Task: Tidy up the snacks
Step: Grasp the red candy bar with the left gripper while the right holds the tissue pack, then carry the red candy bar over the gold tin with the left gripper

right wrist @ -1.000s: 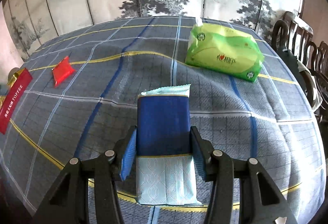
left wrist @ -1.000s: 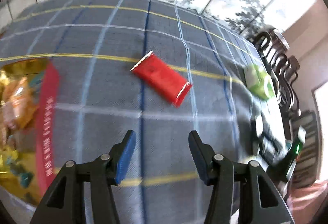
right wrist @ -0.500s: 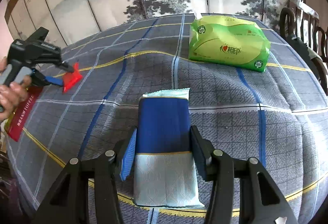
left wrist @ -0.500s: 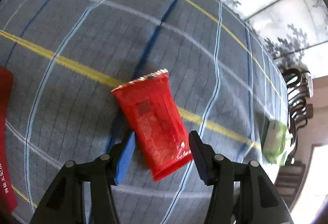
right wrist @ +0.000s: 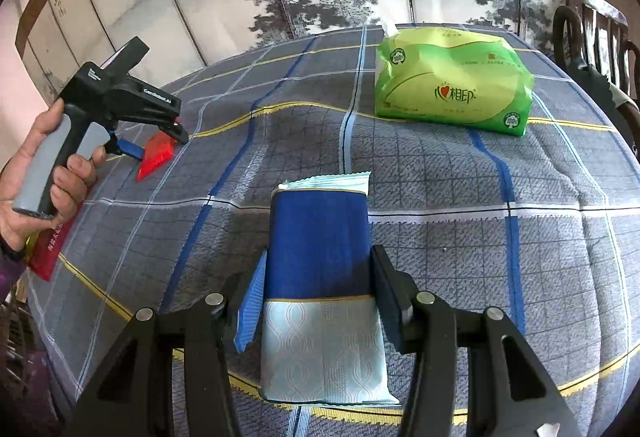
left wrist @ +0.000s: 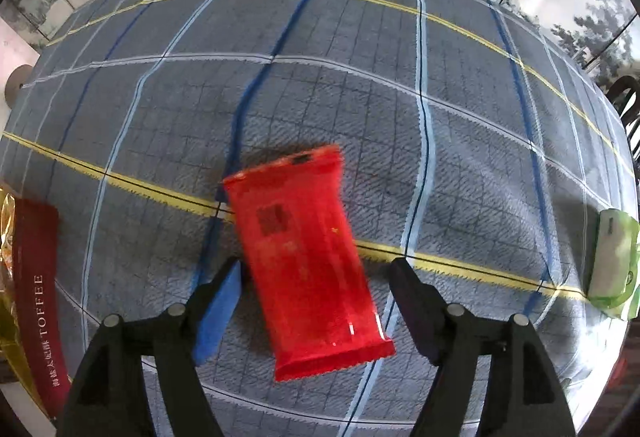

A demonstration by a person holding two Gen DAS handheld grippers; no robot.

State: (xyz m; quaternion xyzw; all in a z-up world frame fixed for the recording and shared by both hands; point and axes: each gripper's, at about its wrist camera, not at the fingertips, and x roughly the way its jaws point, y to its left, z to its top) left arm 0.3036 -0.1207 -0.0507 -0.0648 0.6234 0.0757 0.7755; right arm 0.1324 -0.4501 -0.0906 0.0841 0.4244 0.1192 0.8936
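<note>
A red snack packet (left wrist: 308, 257) lies on the checked tablecloth between the fingers of my left gripper (left wrist: 316, 277), which is open around it with gaps on both sides. It also shows in the right wrist view (right wrist: 156, 155), where the left gripper (right wrist: 156, 141) is held by a hand. My right gripper (right wrist: 316, 273) is shut on a blue and pale patterned snack packet (right wrist: 320, 277), whose lower end rests near the table's front edge.
A green tissue pack (right wrist: 452, 89) lies at the far right of the table, also in the left wrist view (left wrist: 612, 261). A red and gold TOFFEE bag (left wrist: 32, 301) sits at the left edge. Dark wooden chairs (right wrist: 592, 33) stand to the right.
My left gripper has closed in on the red packet and now straddles it, lower on the packet than before. The right gripper still holds the blue packet and has barely moved.
</note>
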